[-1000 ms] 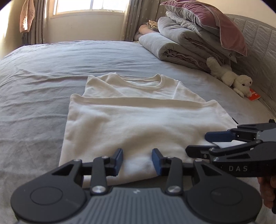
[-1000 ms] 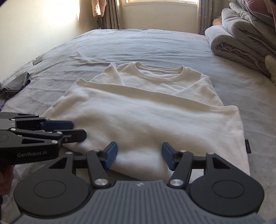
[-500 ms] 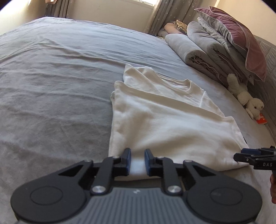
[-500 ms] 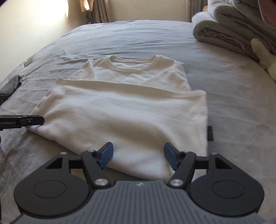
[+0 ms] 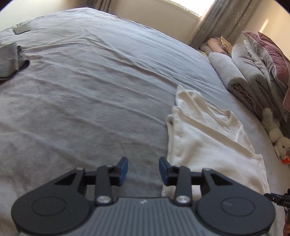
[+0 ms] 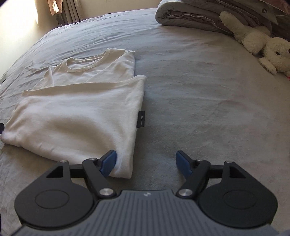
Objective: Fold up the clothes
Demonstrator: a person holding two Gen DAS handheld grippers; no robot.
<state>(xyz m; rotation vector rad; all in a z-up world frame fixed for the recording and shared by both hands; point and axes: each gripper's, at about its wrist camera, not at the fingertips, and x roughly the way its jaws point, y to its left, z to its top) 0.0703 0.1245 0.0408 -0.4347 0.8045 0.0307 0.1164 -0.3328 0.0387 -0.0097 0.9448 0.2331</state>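
The small print on the dark tag (image 6: 141, 119) at the shirt's (image 6: 76, 112) side is too small to read. The right gripper (image 5: 278, 197) shows only as a sliver at the left camera's edge.

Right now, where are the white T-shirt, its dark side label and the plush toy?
white T-shirt (image 6: 76, 116): right wrist view, folded body.
dark side label (image 6: 141, 119): right wrist view, label face.
plush toy (image 6: 253, 39): right wrist view, its body.

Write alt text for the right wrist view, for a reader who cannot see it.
A cream T-shirt, folded with its collar showing, lies on a grey bedsheet. The right gripper sits at the shirt's near corner, jaws open and holding nothing. A white plush toy and folded duvets lie at the far right.
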